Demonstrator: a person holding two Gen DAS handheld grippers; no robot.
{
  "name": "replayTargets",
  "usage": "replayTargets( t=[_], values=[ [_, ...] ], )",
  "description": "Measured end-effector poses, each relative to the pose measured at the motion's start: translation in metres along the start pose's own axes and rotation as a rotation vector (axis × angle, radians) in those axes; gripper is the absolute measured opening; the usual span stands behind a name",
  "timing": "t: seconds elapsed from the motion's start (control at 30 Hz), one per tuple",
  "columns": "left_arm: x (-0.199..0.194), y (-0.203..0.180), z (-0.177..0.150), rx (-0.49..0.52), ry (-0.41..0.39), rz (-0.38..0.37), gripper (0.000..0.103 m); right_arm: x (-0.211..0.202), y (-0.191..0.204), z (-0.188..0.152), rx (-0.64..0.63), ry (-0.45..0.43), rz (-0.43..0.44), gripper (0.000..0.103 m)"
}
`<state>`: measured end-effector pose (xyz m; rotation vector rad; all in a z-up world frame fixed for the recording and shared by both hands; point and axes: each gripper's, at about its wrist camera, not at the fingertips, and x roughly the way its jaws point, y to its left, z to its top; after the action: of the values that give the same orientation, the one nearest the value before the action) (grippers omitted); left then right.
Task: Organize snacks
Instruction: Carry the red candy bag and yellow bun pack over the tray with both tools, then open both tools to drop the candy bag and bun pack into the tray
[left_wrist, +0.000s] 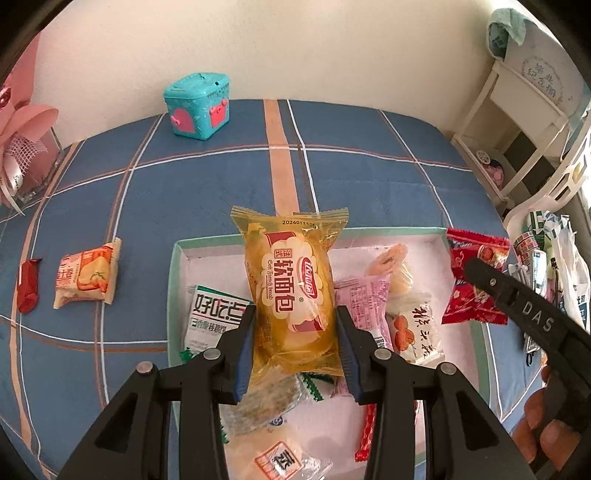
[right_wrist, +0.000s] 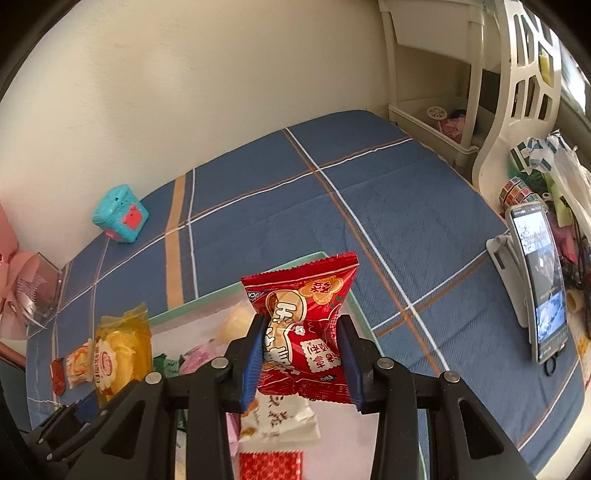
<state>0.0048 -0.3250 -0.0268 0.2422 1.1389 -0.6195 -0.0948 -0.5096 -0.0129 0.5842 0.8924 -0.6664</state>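
My left gripper (left_wrist: 295, 347) is shut on a yellow soft-bread packet (left_wrist: 291, 288) and holds it above the green-rimmed box (left_wrist: 177, 258), which holds several snack packets. My right gripper (right_wrist: 301, 354) is shut on a red snack packet (right_wrist: 306, 325) above the box's right side (right_wrist: 354, 299). The red packet (left_wrist: 469, 280) and the right gripper's body show at the right of the left wrist view. The yellow packet (right_wrist: 122, 350) shows at the left of the right wrist view.
An orange bread packet (left_wrist: 86, 277) and a small red packet (left_wrist: 27, 291) lie on the blue plaid cloth (left_wrist: 207, 184) left of the box. A teal toy box (left_wrist: 199, 107) stands at the back. A phone on a stand (right_wrist: 539, 284) is at right.
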Motion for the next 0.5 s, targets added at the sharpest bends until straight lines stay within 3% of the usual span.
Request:
replayTargets(
  t=[0.5],
  values=[
    [0.013, -0.009, 0.002, 0.031, 0.006, 0.003, 0.042, 0.029, 0.002, 0.005, -0.013, 0.055, 0.013, 0.041]
  ],
)
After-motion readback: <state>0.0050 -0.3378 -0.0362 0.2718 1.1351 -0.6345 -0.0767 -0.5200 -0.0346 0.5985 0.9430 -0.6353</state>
